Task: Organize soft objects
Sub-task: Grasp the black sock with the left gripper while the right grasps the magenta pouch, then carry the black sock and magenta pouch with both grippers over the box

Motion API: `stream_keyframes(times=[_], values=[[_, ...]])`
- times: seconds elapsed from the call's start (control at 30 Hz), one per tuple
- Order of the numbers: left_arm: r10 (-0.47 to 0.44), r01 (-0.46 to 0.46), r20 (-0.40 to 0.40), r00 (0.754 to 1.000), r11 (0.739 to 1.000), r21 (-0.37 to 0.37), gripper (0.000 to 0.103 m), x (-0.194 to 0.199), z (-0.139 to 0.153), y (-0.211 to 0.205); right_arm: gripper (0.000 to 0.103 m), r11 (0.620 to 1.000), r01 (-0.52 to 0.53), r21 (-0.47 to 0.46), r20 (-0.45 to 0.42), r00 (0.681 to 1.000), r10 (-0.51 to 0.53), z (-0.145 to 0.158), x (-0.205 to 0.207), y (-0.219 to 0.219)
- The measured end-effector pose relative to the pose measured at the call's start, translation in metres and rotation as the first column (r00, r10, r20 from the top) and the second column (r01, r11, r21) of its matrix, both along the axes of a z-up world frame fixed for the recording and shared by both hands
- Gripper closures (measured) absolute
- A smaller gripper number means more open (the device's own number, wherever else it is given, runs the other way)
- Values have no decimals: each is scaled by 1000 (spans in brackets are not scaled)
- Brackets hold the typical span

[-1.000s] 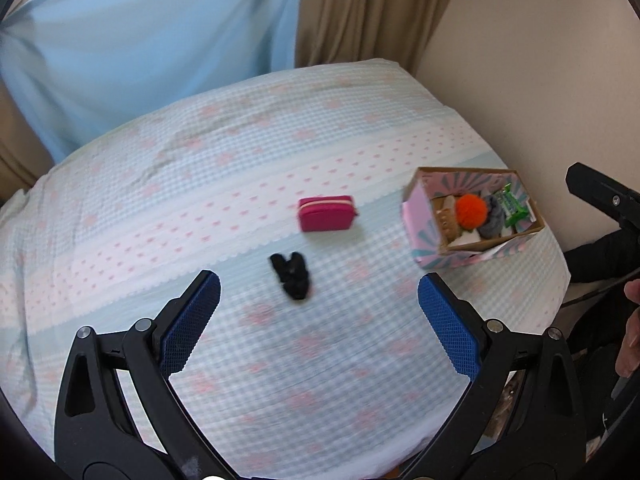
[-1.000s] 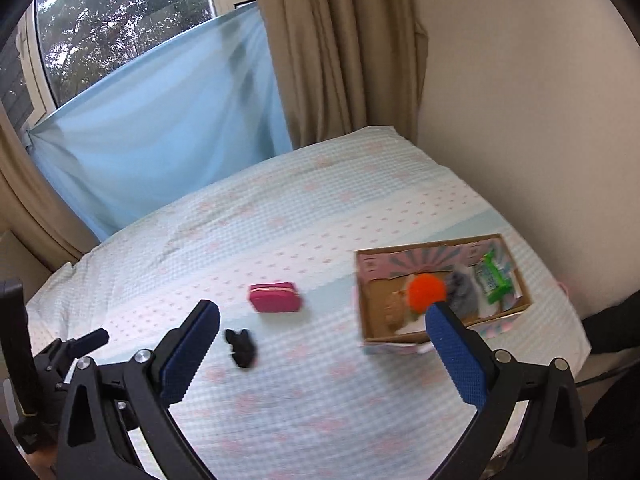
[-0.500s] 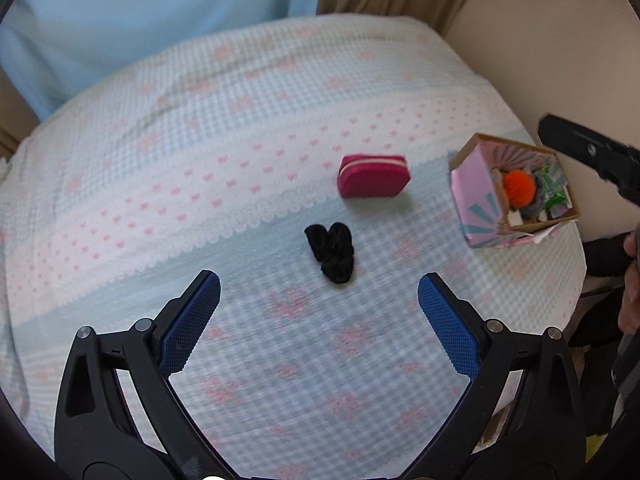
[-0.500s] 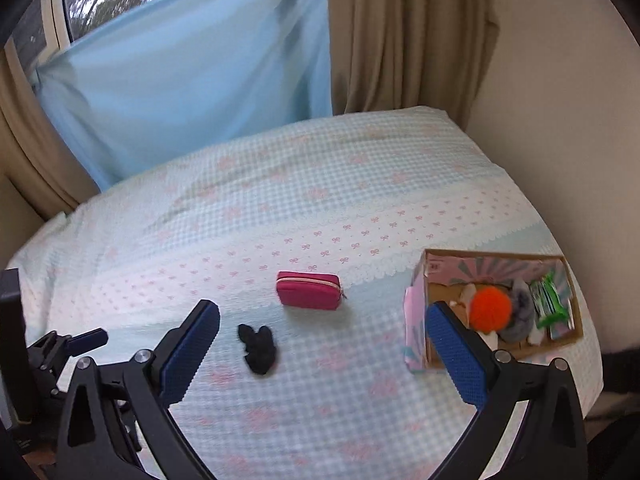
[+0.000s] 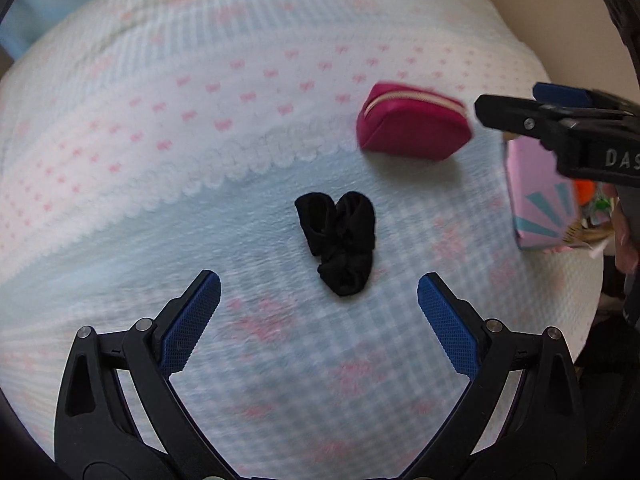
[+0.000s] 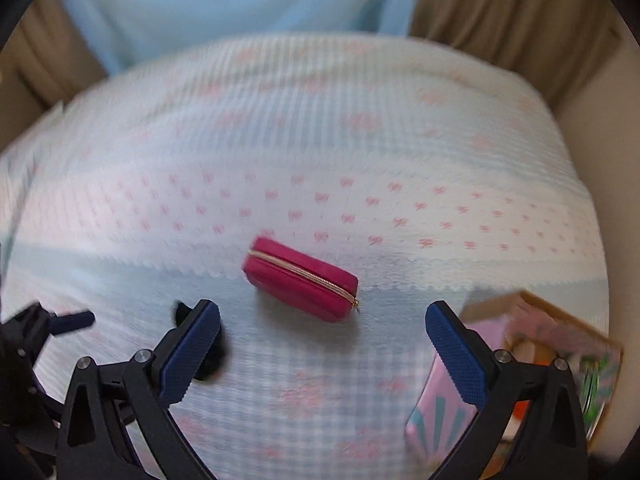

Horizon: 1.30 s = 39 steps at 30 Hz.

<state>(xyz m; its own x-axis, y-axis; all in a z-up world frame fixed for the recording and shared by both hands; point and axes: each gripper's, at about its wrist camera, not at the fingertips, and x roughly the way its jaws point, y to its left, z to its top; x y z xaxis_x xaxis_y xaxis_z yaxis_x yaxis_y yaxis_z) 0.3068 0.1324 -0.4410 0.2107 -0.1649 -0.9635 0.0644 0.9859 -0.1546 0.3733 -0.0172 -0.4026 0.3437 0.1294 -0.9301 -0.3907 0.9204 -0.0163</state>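
Note:
A black bundle of socks (image 5: 340,240) lies on the bed just ahead of my open, empty left gripper (image 5: 318,300). A pink zip pouch (image 5: 412,128) lies beyond it to the right. In the right wrist view the pouch (image 6: 302,278) sits just ahead of my open, empty right gripper (image 6: 322,340), and the socks (image 6: 212,352) are partly hidden behind its left finger. The right gripper also shows in the left wrist view (image 5: 560,128) at the right edge, above the box.
A pink patterned cardboard box (image 6: 516,376) holding an orange ball and other soft items stands at the bed's right edge; it also shows in the left wrist view (image 5: 536,196). The bed (image 6: 320,140) has a blue-and-pink checked cover. Curtains and a wall lie behind.
Both grippers have moved down and forward toward the bed. The socks and pouch now loom larger and closer. Nothing was grasped.

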Motion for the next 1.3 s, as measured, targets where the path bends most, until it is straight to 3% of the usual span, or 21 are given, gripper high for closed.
stream_keyframes(times=[0.1,0.23,0.3,0.47,0.53,0.6,0.67,0.7,0.8,1.1,1.3], values=[[26,-26,-31,999,1000,2,6,9,-26,-4,0,993,-109,-50,-50,993,107,-29,15,10],[61,-61,-68,996,998,2,13,19,-53,-10,0,954,-280,-107,-107,957,269,-57,30,26],[66,-67,-87,994,998,0,19,23,-64,-14,0,920,-373,-121,-139,924,356,-68,34,36],[58,-56,-73,996,998,37,22,28,-71,-27,2,823,-542,-170,-169,839,518,-87,35,53],[51,-47,-61,997,997,65,38,28,-70,-31,14,799,-579,-165,-194,813,549,-95,35,55],[41,-36,-49,998,996,85,51,28,-69,-34,38,783,-602,-157,-223,794,565,-103,34,57],[33,-29,-43,999,996,87,67,29,-67,-36,49,776,-616,-138,-240,781,577,-108,31,58],[28,-24,-42,999,996,83,79,29,-67,-36,54,772,-620,-140,-237,778,582,-109,27,59],[26,-23,-41,999,998,62,88,31,-65,-36,63,774,-616,-146,-218,783,582,-109,17,60],[25,-24,-5,1000,998,55,91,32,-44,-18,73,831,-539,-138,-191,838,512,-100,4,54],[16,-19,51,999,998,64,91,22,-10,-8,75,869,-481,-117,-163,872,461,-61,2,39]])
